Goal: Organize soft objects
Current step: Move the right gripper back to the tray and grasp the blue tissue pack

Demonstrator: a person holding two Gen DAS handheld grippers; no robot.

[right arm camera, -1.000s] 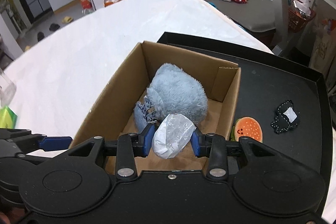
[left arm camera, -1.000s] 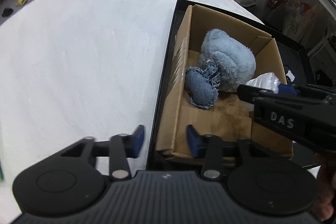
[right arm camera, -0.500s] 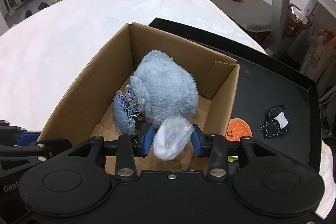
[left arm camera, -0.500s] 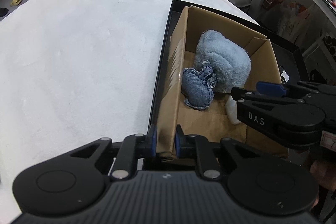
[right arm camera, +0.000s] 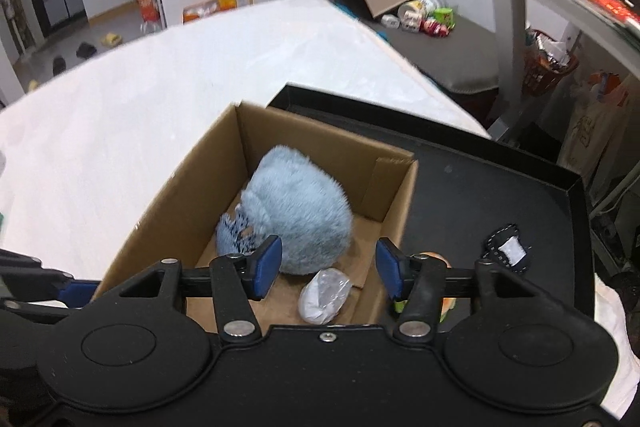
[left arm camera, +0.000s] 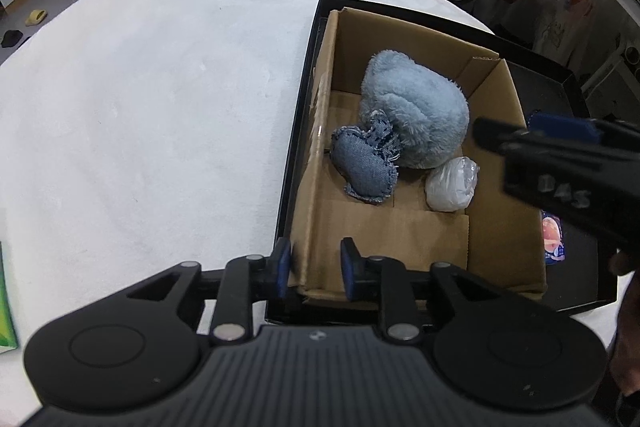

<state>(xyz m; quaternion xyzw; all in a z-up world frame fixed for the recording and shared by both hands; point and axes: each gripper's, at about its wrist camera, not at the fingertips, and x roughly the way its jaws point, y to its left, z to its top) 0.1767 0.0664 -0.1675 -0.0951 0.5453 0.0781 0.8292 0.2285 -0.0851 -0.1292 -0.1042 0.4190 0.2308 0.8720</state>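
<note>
A cardboard box [left arm camera: 500, 235] [right arm camera: 168, 203] stands in a black tray [left arm camera: 296, 147] [right arm camera: 500, 195]. Inside lie a fluffy light-blue plush [left arm camera: 416, 107] [right arm camera: 304, 211], a denim heart cushion [left arm camera: 364, 167] [right arm camera: 232, 231] and a white plastic-wrapped ball [left arm camera: 452, 185] [right arm camera: 324, 295]. My left gripper [left arm camera: 314, 267] straddles the box's near left wall, its pads a little apart from the cardboard. My right gripper [right arm camera: 328, 267] is open and empty above the box, over the white ball; it also shows in the left wrist view [left arm camera: 560, 163].
On the tray right of the box lie an orange burger-shaped toy [right arm camera: 444, 301], mostly hidden behind my right finger, and a black-and-white knitted piece [right arm camera: 504, 247]. The white table [left arm camera: 160, 107] spreads left of the tray. A green packet [left arm camera: 6, 307] lies at its near left edge.
My right gripper opened and let the white ball drop into the box, then rose. My left gripper, shut on the box wall half a second ago, has loosened.
</note>
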